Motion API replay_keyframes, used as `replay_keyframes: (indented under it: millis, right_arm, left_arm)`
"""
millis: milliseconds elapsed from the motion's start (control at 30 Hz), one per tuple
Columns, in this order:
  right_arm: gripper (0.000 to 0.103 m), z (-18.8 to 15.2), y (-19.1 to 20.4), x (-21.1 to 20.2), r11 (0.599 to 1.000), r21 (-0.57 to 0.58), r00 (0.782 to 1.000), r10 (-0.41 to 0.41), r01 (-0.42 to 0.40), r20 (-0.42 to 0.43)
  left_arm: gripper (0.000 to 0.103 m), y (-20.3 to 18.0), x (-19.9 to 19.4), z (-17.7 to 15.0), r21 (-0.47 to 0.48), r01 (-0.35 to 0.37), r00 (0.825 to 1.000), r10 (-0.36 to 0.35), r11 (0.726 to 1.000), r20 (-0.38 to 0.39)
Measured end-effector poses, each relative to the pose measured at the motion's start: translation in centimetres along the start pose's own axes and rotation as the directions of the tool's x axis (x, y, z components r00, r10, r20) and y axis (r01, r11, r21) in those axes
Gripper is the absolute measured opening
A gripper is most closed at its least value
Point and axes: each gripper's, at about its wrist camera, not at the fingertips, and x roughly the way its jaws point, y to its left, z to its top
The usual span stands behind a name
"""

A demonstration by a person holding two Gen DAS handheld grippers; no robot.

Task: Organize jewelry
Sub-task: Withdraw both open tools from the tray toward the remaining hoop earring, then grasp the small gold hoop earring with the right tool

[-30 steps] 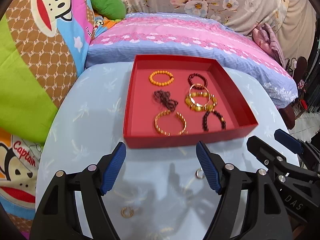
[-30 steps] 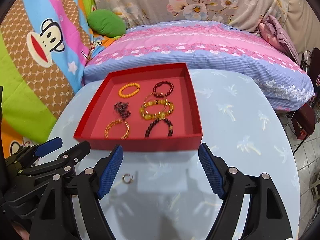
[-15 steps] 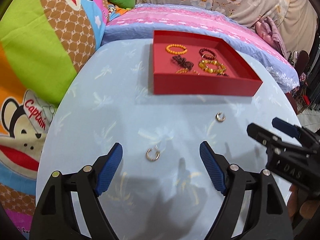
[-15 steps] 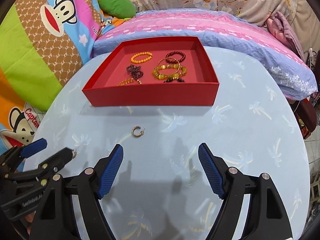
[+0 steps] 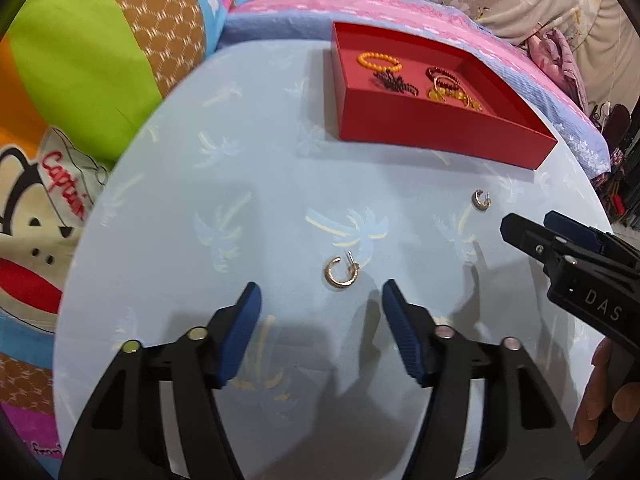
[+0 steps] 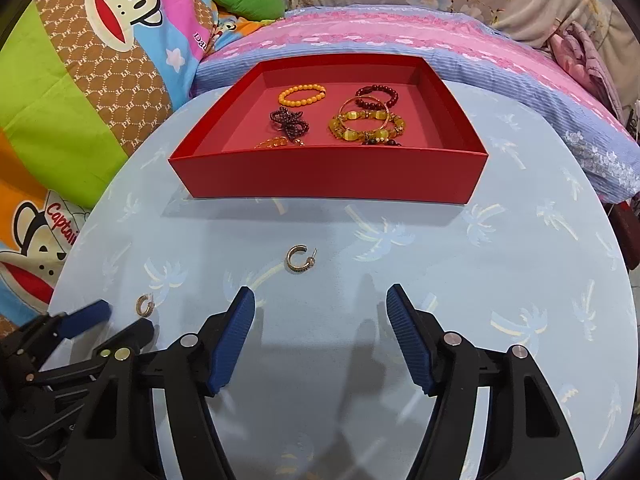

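Red tray (image 6: 328, 178): sits toward the far edge of the round bench (image 6: 500, 280), its near wall facing both grippers; it looks like the collecting place for the jewelry.
Bracelets (image 6: 366, 124): already lying inside the tray, beaded ones in orange, dark red and yellow plus a gold bangle, so that part of the sorting appears done.
Left earring (image 5: 341, 271): a small gold hoop lying flat on the bare bench toward its near-left edge, well short of the tray.
Right earring (image 6: 300, 258): a matching hoop, also loose on the bench, between the tray's near wall and the right gripper.
Left gripper (image 5: 320, 298): its jaws have just been closing but stand apart with nothing between them; the tips are just behind the left earring, lined up as if to pinch it.
Right gripper (image 6: 320, 304): likewise just narrowed, jaws parted and empty; the right earring lies just ahead of its left finger (image 6: 236, 332), slightly off centre.
Why two at once: one hoop per gripper probably lets both go into the tray together.
Risk: thin hoops lying flat may slip from the pads.
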Motion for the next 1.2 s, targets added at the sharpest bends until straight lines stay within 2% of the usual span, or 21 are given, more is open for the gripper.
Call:
replay_keyframes:
  millis: [100, 233, 367, 467, 700, 933, 1200]
  right_arm:
    - [0.064, 0.3, 0.1, 0.4, 1.000, -0.003, 1.000, 0.000, 0.000, -0.004]
    - [0.059, 0.7, 0.4, 1.2, 1.000, -0.008, 1.000, 0.007, -0.007, -0.013]
    - [0.057, 1.2, 0.8, 1.9, 1.000, -0.016, 1.000, 0.014, -0.014, -0.015]
    - [0.050, 1.3, 1.0, 2.6, 1.000, -0.020, 1.000, 0.016, -0.017, -0.026]
    - [0.043, 1.8, 1.4, 3.3, 0.999, -0.035, 1.000, 0.007, -0.008, -0.023]
    - [0.018, 2.2, 2.0, 3.8, 0.997, -0.071, 1.000, -0.010, 0.008, -0.016]
    - [0.018, 1.9, 1.7, 3.1, 0.998, -0.055, 1.000, 0.012, -0.013, -0.016]
  left_arm:
    - [0.050, -0.3, 0.0, 0.0, 0.017, -0.001, 1.000, 0.001, 1.000, 0.011]
    - [0.029, -0.3, 0.1, 0.5, 0.015, 0.016, 1.000, -0.016, 1.000, 0.011]
    - [0.017, -0.1, 0.4, 0.9, 0.008, 0.025, 1.000, -0.025, 1.000, 0.009]
    - [0.016, -0.1, 0.4, 1.0, 0.010, 0.033, 0.999, -0.033, 0.999, 0.010]
    - [0.016, 0.1, 0.5, 1.1, 0.008, 0.046, 0.999, -0.046, 0.999, 0.005]
    - [0.016, 0.3, 0.5, 1.1, -0.002, 0.056, 0.998, -0.056, 0.998, -0.001]
    - [0.016, 0.4, 0.1, 1.1, -0.006, 0.059, 0.998, -0.059, 0.998, -0.001]
